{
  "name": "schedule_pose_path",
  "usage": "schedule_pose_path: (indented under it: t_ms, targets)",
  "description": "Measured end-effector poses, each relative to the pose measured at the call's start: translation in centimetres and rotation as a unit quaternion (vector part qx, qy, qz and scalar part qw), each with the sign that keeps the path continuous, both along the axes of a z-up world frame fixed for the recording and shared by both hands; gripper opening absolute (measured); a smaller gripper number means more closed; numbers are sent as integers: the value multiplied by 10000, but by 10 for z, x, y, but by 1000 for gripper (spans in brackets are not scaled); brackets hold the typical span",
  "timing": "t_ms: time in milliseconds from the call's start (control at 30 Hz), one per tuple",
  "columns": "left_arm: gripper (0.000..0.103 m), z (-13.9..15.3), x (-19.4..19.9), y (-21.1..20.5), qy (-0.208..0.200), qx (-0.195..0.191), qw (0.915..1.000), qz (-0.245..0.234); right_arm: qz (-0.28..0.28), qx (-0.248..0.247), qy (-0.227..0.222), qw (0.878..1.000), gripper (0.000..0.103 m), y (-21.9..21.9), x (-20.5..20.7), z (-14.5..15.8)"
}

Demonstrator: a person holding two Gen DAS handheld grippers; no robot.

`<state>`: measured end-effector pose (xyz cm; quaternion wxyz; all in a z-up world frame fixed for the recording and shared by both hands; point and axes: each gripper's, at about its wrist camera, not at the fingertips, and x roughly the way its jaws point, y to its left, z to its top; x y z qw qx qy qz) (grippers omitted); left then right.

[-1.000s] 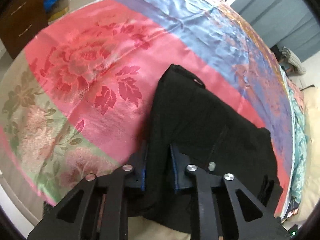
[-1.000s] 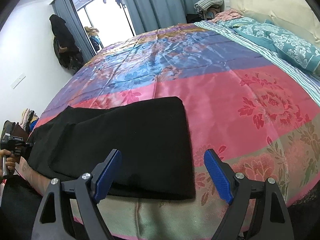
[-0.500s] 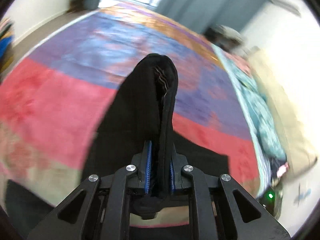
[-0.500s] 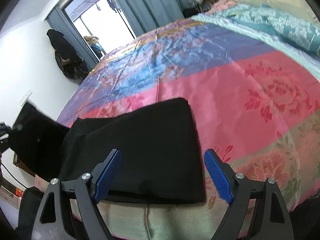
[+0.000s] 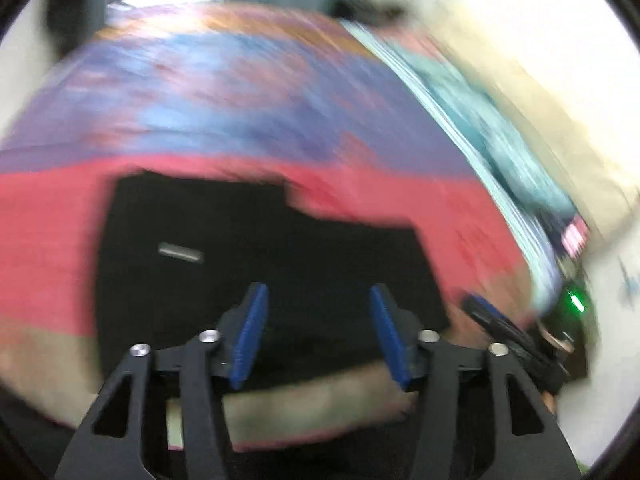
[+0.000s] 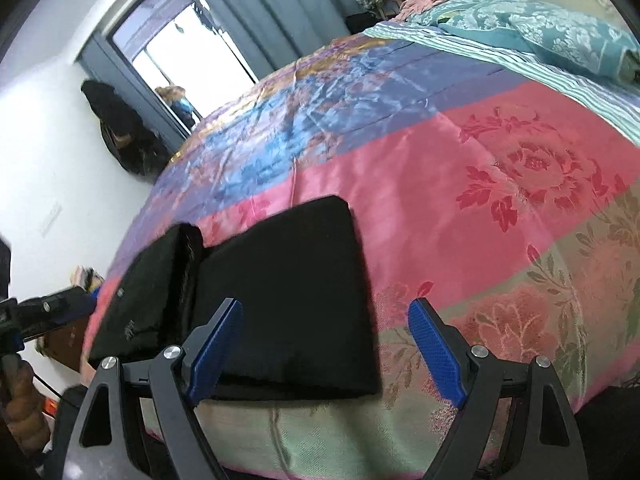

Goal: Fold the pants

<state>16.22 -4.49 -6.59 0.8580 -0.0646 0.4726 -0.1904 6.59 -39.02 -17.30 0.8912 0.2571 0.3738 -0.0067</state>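
Observation:
The black pants (image 6: 288, 288) lie folded on the bedspread near the bed's front edge, with the left part (image 6: 148, 296) folded over onto them. They also show in the blurred left wrist view (image 5: 260, 256). My left gripper (image 5: 316, 332) is open and empty just above the pants' near edge. My right gripper (image 6: 326, 346) is open and empty, its left finger over the pants' front edge. The left gripper also shows at the left edge of the right wrist view (image 6: 36, 312).
The pink, blue and green floral bedspread (image 6: 500, 200) covers the bed. Teal pillows (image 6: 560, 36) lie at the far right. A curtained window (image 6: 192, 60) and dark clothes hanging on the wall (image 6: 120, 132) are behind. The other gripper shows at the right in the left wrist view (image 5: 508, 328).
My left gripper carried the pants' end over onto the rest, let go and opened. The right gripper stayed open and shifted slightly.

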Motion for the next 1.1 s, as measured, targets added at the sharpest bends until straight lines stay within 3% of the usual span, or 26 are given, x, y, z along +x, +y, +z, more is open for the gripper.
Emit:
schedule_pose_path:
  t_ms: [100,167,233,267,333,400,533,700,867,1100]
  targets:
    - [54,-7,11,68,-363,432,9913,1191,230,447,-227,9985,85,7,6,8]
    - [27,-26,21,84,-205,728,9885,1312,719,1311,-370,9881,85,18,21,11]
    - [16,-55,25,75,81,1130,9885,1005,1221,2009,-383,9712,85,33,40,9]
    - [11,-70,24,62,118,1462,9864,739,1512,2340,-181,9602,85,44,56,3]
    - [6,-86,17,35,-141,2123,9766,315,1683,2539,224,9522,84,58,81,-9]
    - [2,-94,10,19,-390,2454,9685,130,1861,2543,608,9471,84,70,106,-21]
    - [1,-96,11,25,-433,2176,9746,295,1976,2420,1137,9431,83,84,132,-40]
    - [1,-100,13,23,-493,2040,9772,313,2287,2195,1280,9398,83,103,150,-41]
    - [1,-100,8,29,-441,1906,9800,372,2448,2520,1261,9277,83,117,156,-48]
    - [1,-99,11,36,-357,1765,9829,387,2494,2459,1360,9268,80,134,161,-49]
